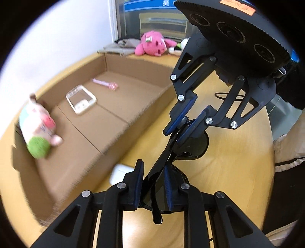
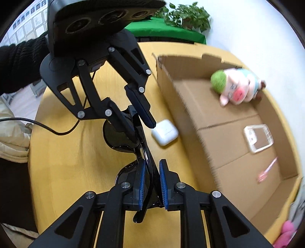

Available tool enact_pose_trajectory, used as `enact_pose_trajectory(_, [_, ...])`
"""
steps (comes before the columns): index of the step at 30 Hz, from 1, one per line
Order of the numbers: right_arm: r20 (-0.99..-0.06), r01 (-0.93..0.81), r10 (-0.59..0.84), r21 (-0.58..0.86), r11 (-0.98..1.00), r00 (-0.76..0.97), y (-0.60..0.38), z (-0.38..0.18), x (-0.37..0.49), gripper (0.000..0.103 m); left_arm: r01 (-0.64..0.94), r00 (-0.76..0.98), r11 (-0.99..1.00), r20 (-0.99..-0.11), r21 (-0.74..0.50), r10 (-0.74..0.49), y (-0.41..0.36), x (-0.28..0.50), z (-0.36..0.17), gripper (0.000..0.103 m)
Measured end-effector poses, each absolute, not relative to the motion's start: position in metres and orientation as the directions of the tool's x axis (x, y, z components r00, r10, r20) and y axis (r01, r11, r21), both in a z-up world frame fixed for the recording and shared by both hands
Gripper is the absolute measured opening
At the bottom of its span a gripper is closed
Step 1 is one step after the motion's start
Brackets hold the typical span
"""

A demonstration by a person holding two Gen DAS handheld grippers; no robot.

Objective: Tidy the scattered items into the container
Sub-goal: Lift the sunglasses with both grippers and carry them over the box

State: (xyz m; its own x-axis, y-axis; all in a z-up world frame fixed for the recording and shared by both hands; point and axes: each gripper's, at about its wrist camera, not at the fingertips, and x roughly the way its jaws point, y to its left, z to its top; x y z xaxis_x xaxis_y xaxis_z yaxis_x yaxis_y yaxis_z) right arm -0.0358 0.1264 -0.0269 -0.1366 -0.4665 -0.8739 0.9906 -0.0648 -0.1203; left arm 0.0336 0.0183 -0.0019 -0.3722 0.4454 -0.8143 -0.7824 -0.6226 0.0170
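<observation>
A pair of black sunglasses is held over the round wooden table by both grippers. My left gripper is shut on one side of the frame, the blue pads pressing on it. My right gripper is shut on the other side. A folded temple tip sticks out below each gripper. The open cardboard box lies beside the glasses and holds a pig plush, a clear phone case and a pink stick.
A white earbud case rests on the table between the glasses and the box wall. A pink plush lies beyond the box's end. A black cable trails over the table edge. Plants on a green cloth stand behind.
</observation>
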Motion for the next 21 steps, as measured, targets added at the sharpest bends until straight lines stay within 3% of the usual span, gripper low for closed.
enact_pose_trajectory(11, [-0.833, 0.969, -0.502, -0.245, -0.040, -0.232, 0.105, 0.063, -0.069, 0.015, -0.777, -0.491, -0.606, -0.765, 0.168, 0.418, -0.007, -0.016, 0.079, 0.018])
enact_pose_trajectory(21, [-0.829, 0.971, -0.515, -0.239, -0.026, -0.218, 0.065, 0.071, -0.117, 0.014, -0.778, -0.486, -0.596, -0.794, 0.202, 0.365, -0.038, -0.062, 0.084, 0.018])
